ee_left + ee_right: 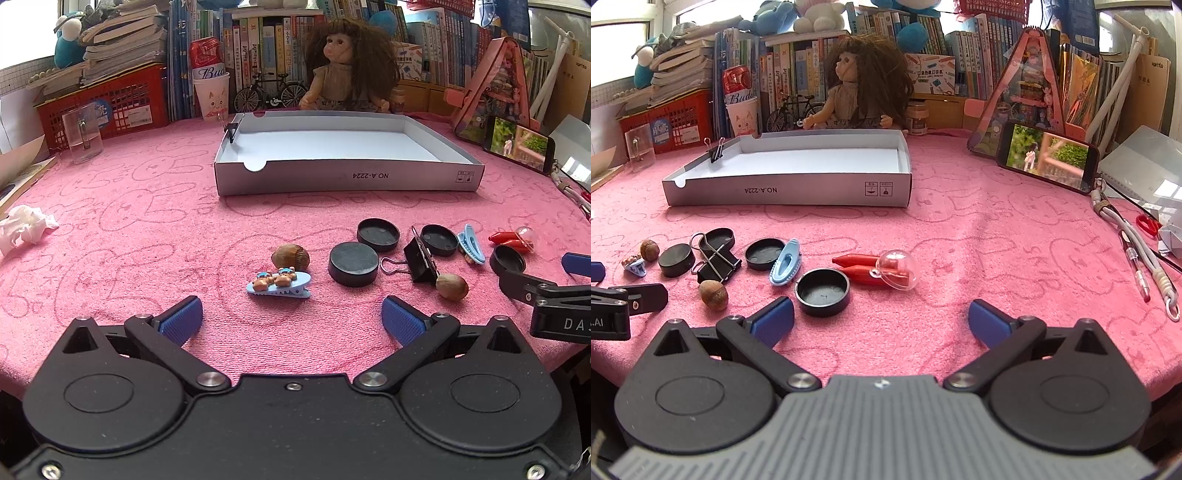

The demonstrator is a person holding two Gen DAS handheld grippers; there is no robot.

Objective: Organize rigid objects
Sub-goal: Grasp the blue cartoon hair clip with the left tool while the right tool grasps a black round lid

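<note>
A shallow white box [347,179] [786,190] stands at the back of the pink cloth, with one small binder clip [231,130] [716,150] on its left wall. In front lie several black lids [353,263] [822,291], a large binder clip [421,260] [716,260], two nuts [290,257] [713,293], a blue bear hair clip [279,283] [634,265], a plain blue hair clip [471,243] [785,266] and a red toy with a clear dome [882,272] [513,240]. My left gripper [291,320] is open and empty just short of the bear clip. My right gripper [881,319] is open and empty near a lid.
A doll [345,62], a toy bicycle [271,94], a can and cup [210,85] and a red basket [107,99] line the back. A glass beaker [82,133] and crumpled tissue [24,227] sit left. A phone [1047,157], pens and cords [1137,266] lie right.
</note>
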